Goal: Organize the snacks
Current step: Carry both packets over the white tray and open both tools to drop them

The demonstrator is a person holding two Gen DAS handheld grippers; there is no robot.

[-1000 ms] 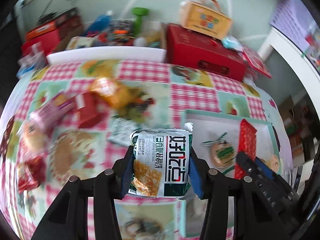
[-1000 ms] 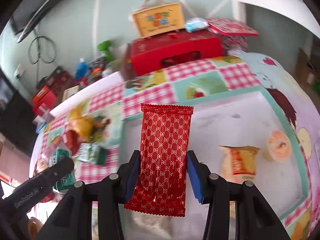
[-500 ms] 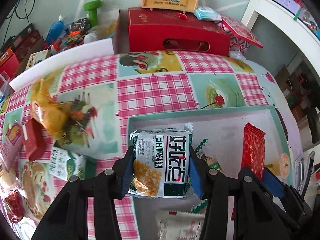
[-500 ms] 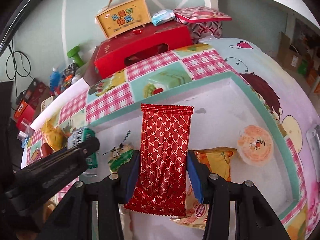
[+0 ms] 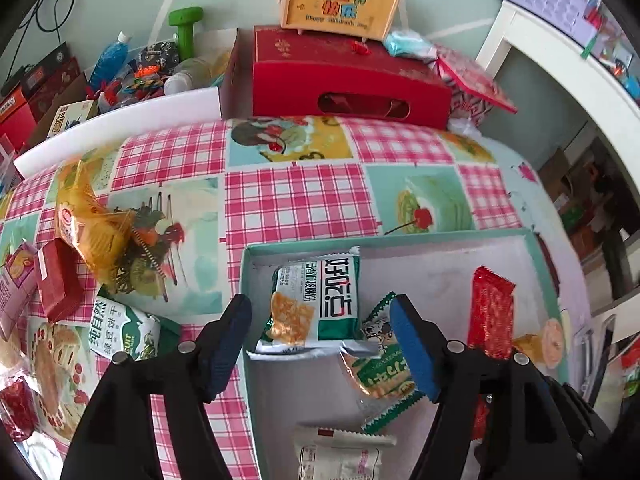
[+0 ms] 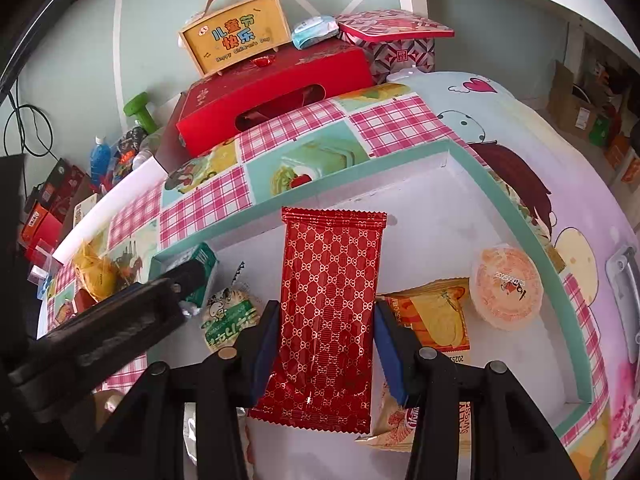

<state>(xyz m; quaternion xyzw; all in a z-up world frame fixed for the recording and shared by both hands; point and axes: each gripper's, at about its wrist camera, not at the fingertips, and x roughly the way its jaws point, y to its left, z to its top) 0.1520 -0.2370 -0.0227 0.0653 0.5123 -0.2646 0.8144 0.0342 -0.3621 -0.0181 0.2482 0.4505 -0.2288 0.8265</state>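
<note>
A teal-rimmed white tray (image 5: 400,238) lies on the checked tablecloth. My left gripper (image 5: 320,344) hovers over its near-left corner with its jaws opening. A green-and-white snack packet (image 5: 320,300) lies loose between them on the tray floor, clear of both pads. My right gripper (image 6: 324,352) is shut on a red patterned packet (image 6: 328,312), held upright above the tray's (image 6: 320,178) middle. The same red packet (image 5: 490,312) shows at the right of the left wrist view. A green cartoon packet (image 5: 384,364), a white packet (image 5: 340,456), a yellow-orange packet (image 6: 432,316) and an orange jelly cup (image 6: 506,286) also lie in the tray.
Left of the tray, loose snacks lie on the cloth: an orange bag (image 5: 92,224), a small red box (image 5: 56,284) and a green biscuit packet (image 5: 124,336). A red gift box (image 5: 340,76) with a yellow box (image 5: 340,4) on top stands behind. A white shelf (image 5: 560,60) is at the right.
Both grippers moved from the tablecloth to over the tray. The left jaws parted and the green-and-white packet dropped into the tray corner. The right grip on the red packet is unchanged.
</note>
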